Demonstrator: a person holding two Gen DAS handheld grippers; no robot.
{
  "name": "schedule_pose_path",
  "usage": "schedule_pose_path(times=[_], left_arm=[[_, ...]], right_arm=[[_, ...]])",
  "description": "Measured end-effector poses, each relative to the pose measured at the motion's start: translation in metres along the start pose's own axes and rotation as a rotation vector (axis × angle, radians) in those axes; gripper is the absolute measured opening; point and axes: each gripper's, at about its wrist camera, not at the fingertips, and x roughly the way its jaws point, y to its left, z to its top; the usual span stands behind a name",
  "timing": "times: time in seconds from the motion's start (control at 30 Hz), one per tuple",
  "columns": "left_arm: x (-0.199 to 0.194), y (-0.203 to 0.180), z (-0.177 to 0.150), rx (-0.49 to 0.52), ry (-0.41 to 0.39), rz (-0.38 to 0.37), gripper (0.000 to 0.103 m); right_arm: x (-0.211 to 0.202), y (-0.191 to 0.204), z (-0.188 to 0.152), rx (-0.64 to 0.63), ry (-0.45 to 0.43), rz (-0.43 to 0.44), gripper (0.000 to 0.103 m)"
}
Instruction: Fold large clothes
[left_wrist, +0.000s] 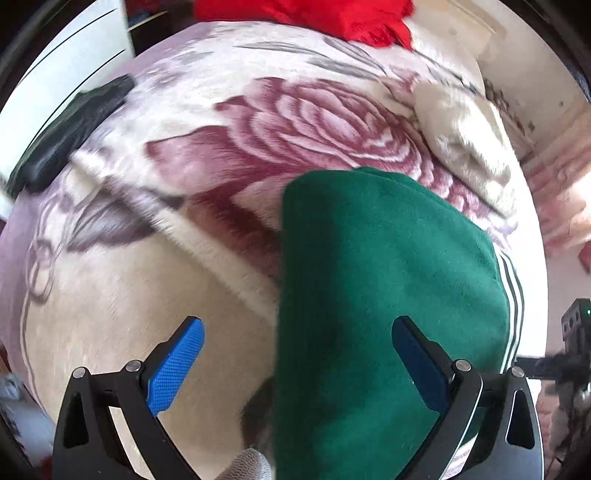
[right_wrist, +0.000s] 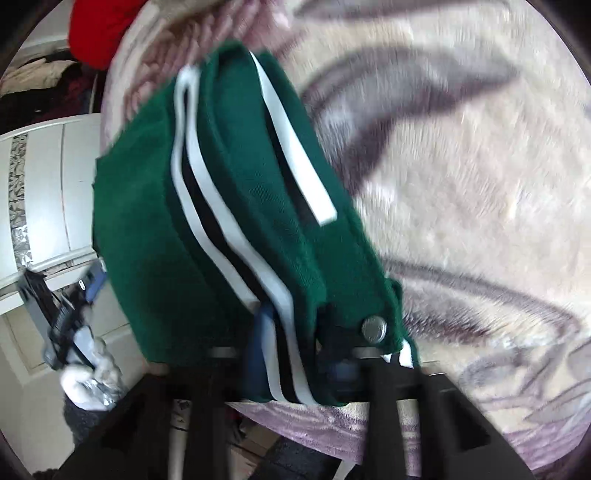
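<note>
- The green garment, a fleecy piece with white and dark stripes along one side and a metal snap button, lies folded into a compact bundle on the rose-patterned blanket.
- The left gripper hangs above the bundle's near-left edge, its blue pads spread wide, with nothing pinched between them.
- The right gripper is blurred at the garment's striped edge; its jaws stand apart with the striped cloth between them, and whether the pads press on it I cannot tell.
- A red cloth sits at the blanket's far end, a cream fabric bunched to the right.
</note>
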Motion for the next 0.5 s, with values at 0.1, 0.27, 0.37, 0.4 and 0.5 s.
schedule_pose_path(times=[0.1, 0.27, 0.37, 0.4, 0.5], left_arm=[[-0.001, 0.024, -0.011, -0.055, 0.000, -0.021, 0.103], [0.037, 0.045, -0.028, -0.149, 0.078, -0.160, 0.103], [0.054, 0.051, -0.029, -0.213, 0.101, -0.293, 0.103], [0.058, 0.053, -0.029, -0.236, 0.108, -0.334, 0.103], [0.073, 0.055, -0.025, -0.295, 0.119, -0.482, 0.103]], right_arm=[[-0.015, -0.005, 0.016, -0.010, -0.097, 0.067, 0.103], [0.025, -0.024, 0.067, -0.051, -0.025, 0.189, 0.103], [0.060, -0.030, 0.086, -0.047, 0.070, 0.254, 0.103], [0.064, -0.031, 0.089, -0.050, 0.086, 0.279, 0.103], [0.070, -0.029, 0.101, -0.047, 0.149, 0.393, 0.103]])
